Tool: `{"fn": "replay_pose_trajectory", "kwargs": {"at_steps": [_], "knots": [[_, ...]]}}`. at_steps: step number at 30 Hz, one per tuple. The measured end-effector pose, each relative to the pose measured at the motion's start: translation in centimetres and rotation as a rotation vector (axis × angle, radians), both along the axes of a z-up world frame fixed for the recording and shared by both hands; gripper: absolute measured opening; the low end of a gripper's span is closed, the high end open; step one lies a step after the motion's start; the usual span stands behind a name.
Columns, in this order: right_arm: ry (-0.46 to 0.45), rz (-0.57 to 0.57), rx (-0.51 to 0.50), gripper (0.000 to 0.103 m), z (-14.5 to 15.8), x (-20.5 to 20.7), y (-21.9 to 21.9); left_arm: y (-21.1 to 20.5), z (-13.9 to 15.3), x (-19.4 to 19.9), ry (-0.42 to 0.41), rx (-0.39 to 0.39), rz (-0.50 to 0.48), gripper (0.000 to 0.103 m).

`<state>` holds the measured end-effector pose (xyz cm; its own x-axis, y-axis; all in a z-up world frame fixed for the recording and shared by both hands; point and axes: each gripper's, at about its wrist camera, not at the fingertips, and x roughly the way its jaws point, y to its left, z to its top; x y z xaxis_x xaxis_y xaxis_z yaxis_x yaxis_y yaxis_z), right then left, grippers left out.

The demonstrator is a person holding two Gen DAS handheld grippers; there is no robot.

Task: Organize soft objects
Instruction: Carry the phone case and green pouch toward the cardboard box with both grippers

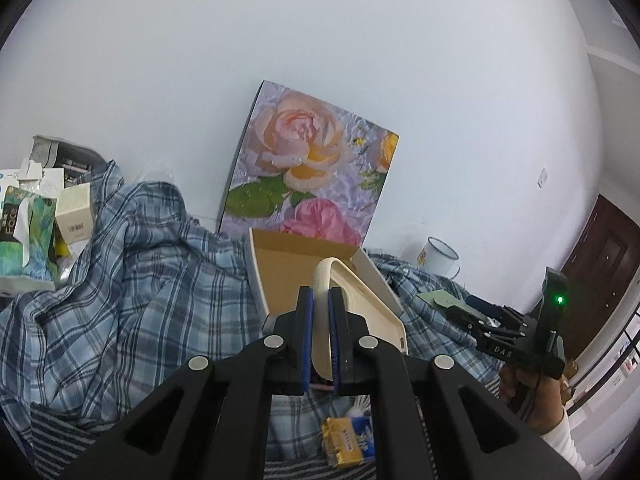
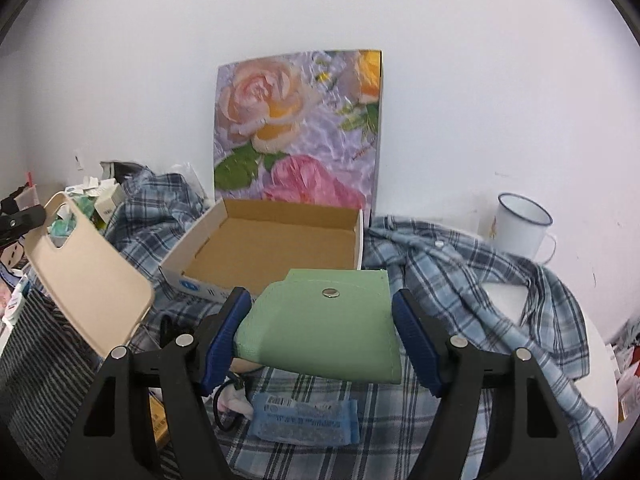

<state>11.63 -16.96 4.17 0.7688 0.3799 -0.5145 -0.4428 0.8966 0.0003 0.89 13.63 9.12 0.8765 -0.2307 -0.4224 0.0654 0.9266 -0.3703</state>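
Note:
My left gripper (image 1: 320,300) is shut on the edge of a beige phone case (image 1: 360,320), which it holds tilted above the bed. The same case (image 2: 84,268) shows at the left of the right wrist view. My right gripper (image 2: 320,300) is shut on a green snap pouch (image 2: 320,328), its blue pads (image 2: 224,332) pressing both sides, and the pouch hangs above the plaid shirt (image 2: 460,264). In the left wrist view the right gripper (image 1: 460,312) and the pouch (image 1: 440,300) show at the right. An open cardboard box (image 2: 272,248) lies just beyond both grippers.
The box's floral lid (image 2: 300,128) leans on the white wall. A white enamel mug (image 2: 520,224) stands at the right. A blue wrapped packet (image 2: 304,420) lies under the pouch. Tissue packs and small boxes (image 1: 28,232) crowd the left. A hand (image 1: 532,392) holds the right gripper.

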Motion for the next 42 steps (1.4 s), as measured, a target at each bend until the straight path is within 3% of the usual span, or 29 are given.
{"fn": "replay_pose_trajectory", "kwargs": {"at_steps": [10,20,27,34,42], "knots": [[-0.058,0.04,0.072,0.072,2.9,1.4,-0.4,-0.9,2.3,3.0,-0.017,0.001,0.019,0.007],[-0.162,0.09,0.079,0.072,8.0,3.7,2.1,-2.8,5.6,8.5,-0.058,0.066,0.008,0.007],[-0.206,0.087,0.108,0.072,10.0,6.2,3.3,-3.8,6.6,12.2,-0.077,0.105,0.015,0.007],[-0.186,0.094,0.14,0.072,9.2,9.2,4.5,-3.8,4.9,16.9,-0.026,0.104,0.037,0.007],[-0.12,0.115,0.127,0.072,5.2,12.1,6.2,-3.6,0.7,20.7,0.069,0.149,0.069,0.007]]}}
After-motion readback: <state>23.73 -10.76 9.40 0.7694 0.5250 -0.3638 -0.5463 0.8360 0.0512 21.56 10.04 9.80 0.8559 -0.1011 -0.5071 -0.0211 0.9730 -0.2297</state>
